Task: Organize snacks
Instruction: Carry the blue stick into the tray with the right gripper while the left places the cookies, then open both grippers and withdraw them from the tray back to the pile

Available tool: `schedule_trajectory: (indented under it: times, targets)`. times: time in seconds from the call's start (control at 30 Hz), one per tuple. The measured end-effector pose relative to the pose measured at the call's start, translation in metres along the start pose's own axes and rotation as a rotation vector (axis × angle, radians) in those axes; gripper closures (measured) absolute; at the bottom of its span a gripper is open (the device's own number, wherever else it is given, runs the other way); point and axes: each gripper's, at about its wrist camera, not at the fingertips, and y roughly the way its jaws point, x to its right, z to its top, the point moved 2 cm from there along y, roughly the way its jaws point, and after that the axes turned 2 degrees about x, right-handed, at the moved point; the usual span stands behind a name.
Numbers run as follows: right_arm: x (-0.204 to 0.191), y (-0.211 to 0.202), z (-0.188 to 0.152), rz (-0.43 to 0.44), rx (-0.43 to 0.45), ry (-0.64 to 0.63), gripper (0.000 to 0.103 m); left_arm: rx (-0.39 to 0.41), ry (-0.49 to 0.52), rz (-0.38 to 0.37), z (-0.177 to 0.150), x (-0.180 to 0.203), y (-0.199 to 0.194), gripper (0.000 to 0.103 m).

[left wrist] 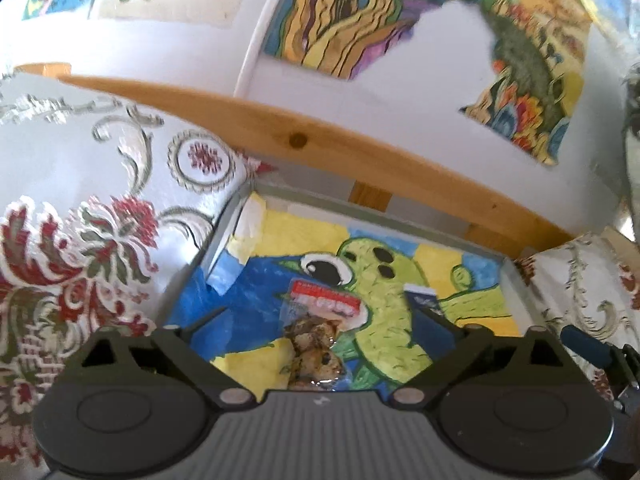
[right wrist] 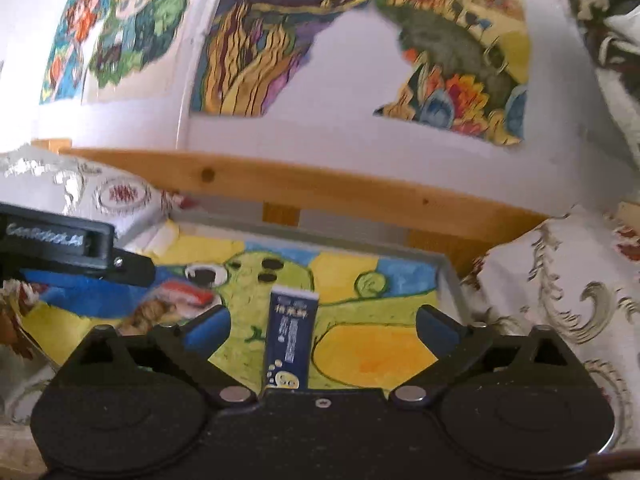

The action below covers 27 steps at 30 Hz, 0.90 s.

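- The left claw [left wrist: 320,320] hung spread and empty, its fingers wide to either side of a clear snack packet [left wrist: 320,336] that lay flat on the tray floor just ahead of the wrist.
- That packet looked like thin crinkly film over lumpy brown pieces, with a red-and-white header at its far end; I judged it light, floppy and slick, its contents likely to crumble under a hard squeeze. The flat header seal, or a light pinch across the bulge, seemed the safest hold.
- The right claw [right wrist: 322,324] was likewise released, its blue-padded fingers [right wrist: 210,328] apart on both sides of a small dark-blue packet [right wrist: 291,340] that lay lengthwise between them, near end hidden under the claw body.
- This one read as a narrow, fairly stiff sachet or box, light and smooth. Closing across its short width at mid-length should hold it, though glossy wrapping might slip.
- Both claws pointed forward and slightly downward over the tray [right wrist: 448,264], level, side by side; the left one showed as a dark bar at the left of the right wrist view.
- The tray's floor carried a painted green creature on yellow and blue.
- Patterned cushions [left wrist: 100,200] flanked it left and right.
- Farther off ran a wooden rail [right wrist: 320,184], then a white wall with colourful pictures.
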Motion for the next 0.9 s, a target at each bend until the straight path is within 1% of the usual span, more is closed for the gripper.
schedule_trajectory:
  times: [0.07, 0.27, 0.47, 0.57, 0.67, 0.77, 0.9]
  targets:
    - [0.002, -0.010, 0.005, 0.003, 0.021, 0.002, 0.001, 0.028, 0.018, 0.001, 0.001, 0.003, -0.014, 0.002]
    - [0.005, -0.052, 0.016, 0.008, 0.078, 0.018, 0.001, 0.114, 0.059, 0.015, 0.002, 0.010, -0.059, 0.001]
    - [0.007, -0.098, 0.018, 0.004, 0.129, 0.026, 0.001, 0.156, 0.106, 0.019, -0.003, 0.017, -0.099, 0.001]
    - [0.007, -0.120, 0.017, 0.000, 0.152, 0.024, 0.001, 0.166, 0.132, 0.019, -0.013, 0.022, -0.120, 0.001]
    - [0.008, -0.141, 0.016, -0.008, 0.175, 0.024, 0.001, 0.175, 0.137, 0.018, -0.023, 0.024, -0.139, 0.001]
    - [0.006, -0.158, 0.012, -0.025, 0.184, 0.015, 0.001, 0.169, 0.126, 0.025, -0.034, 0.024, -0.156, 0.001]
    - [0.005, -0.180, 0.003, -0.013, 0.175, 0.014, 0.001, 0.156, 0.088, 0.060, -0.049, 0.016, -0.178, 0.001]
